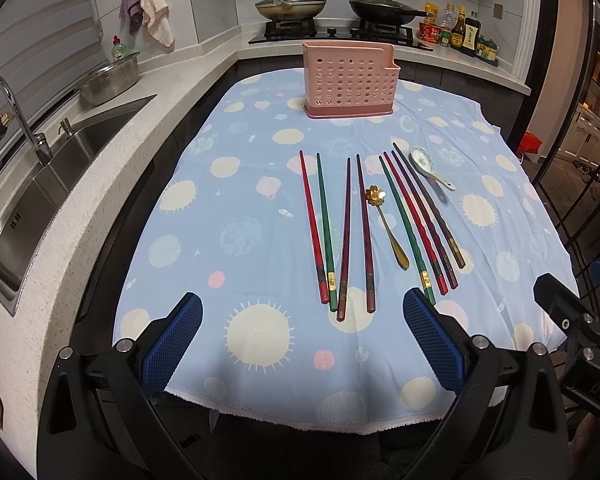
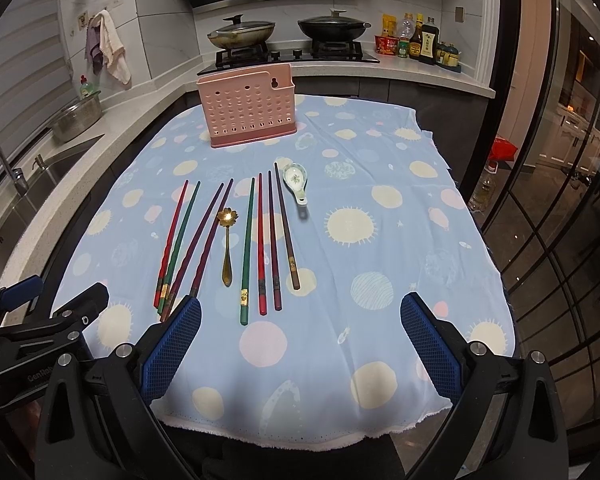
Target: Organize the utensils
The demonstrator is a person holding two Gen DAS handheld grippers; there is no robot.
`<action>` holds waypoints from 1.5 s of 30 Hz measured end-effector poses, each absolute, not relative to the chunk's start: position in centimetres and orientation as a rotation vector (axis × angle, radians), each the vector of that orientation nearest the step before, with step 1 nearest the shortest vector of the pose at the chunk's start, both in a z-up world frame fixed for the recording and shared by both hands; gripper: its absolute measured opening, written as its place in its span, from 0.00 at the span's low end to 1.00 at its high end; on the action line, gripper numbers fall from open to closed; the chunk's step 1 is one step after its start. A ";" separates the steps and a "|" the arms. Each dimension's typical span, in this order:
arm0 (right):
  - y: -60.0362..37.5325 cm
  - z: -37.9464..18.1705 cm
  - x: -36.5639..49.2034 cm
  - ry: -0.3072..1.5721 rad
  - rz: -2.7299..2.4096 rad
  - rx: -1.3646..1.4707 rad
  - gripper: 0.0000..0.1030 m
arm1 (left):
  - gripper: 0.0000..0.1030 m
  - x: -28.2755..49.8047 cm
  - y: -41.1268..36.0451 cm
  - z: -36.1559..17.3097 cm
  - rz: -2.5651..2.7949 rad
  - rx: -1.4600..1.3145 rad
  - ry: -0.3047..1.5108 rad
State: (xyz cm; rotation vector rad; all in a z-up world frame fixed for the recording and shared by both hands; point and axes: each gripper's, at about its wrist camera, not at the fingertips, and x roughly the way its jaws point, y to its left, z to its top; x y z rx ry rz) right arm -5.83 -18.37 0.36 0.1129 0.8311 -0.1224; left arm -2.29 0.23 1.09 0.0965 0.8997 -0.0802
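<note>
Right wrist view: butt ends of the left four chopsticks (image 2: 172, 280) are hidden behind the right gripper's (image 2: 300, 320) left finger pad (image 2: 172, 344). Left gripper (image 2: 40, 320) is cut off at that frame's left edge. Labels on the sauce bottles (image 1: 466, 32), far beyond the fingers, are too small to read.

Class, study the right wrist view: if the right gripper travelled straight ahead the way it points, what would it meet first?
Probably the green chopstick and its neighbours, lying just ahead of the open right gripper on the tablecloth; depth is uncertain.
</note>
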 end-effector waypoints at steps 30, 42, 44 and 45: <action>-18.5 -4.4 1.0 0.976 -0.123 0.130 0.93 | 0.79 7.0 2.1 -8.9 -0.067 0.082 1.102; -18.9 -4.6 4.2 0.965 -0.116 0.131 0.82 | 0.40 7.7 2.8 -8.8 -0.095 0.063 1.114; -19.4 -4.4 5.3 0.946 -0.114 0.144 0.76 | 0.29 8.1 2.6 -8.7 -0.116 0.056 1.115; -19.7 -4.4 6.0 0.937 -0.108 0.153 0.72 | 0.23 8.2 2.5 -8.6 -0.128 0.053 1.114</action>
